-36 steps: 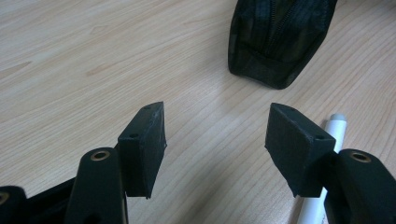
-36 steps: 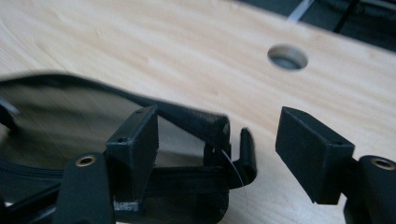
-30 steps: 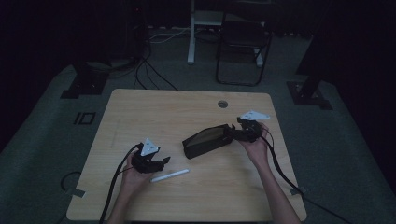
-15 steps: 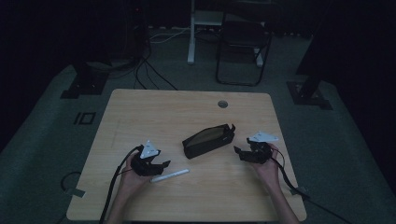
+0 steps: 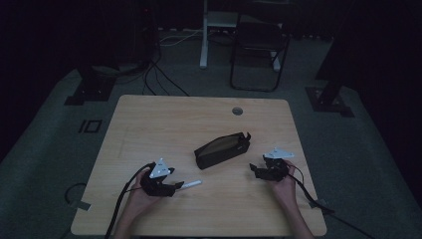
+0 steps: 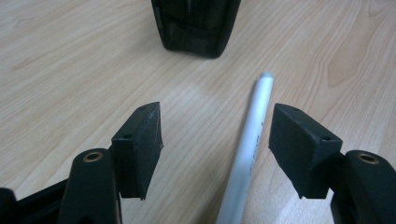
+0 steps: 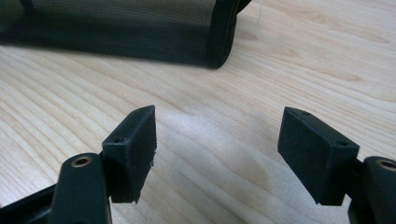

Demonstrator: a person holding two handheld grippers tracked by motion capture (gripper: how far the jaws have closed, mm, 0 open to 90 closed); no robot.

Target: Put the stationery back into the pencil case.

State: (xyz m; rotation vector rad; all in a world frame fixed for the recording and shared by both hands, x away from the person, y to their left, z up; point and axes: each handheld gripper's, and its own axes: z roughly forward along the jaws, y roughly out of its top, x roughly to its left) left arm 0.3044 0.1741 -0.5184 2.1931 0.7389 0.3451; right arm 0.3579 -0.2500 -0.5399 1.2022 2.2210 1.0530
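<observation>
A black mesh pencil pouch [image 5: 221, 149] lies at the middle of the wooden table [image 5: 164, 124]. A white pen [image 5: 191, 184] lies flat on the wood near the front left. My left gripper [image 5: 179, 185] rests low at the pen. In the left gripper view the pen [image 6: 252, 130] runs between the jaws of this gripper [image 6: 215, 135], nearer the right one, and no pad touches it. These jaws have just opened a little wider. The pouch [image 6: 196, 28] lies beyond. My right gripper [image 5: 255, 170] is open and empty [image 7: 219, 135], a short way off the pouch's end [image 7: 121, 28].
A round cable hole [image 5: 237, 110] sits near the table's far edge. A folding chair [image 5: 259, 45] and stand legs are on the floor behind. Cables trail from both grippers over the front edge.
My right gripper has left the pouch's right end and dropped back toward the near right of the table. The left hand and the pen stay put.
</observation>
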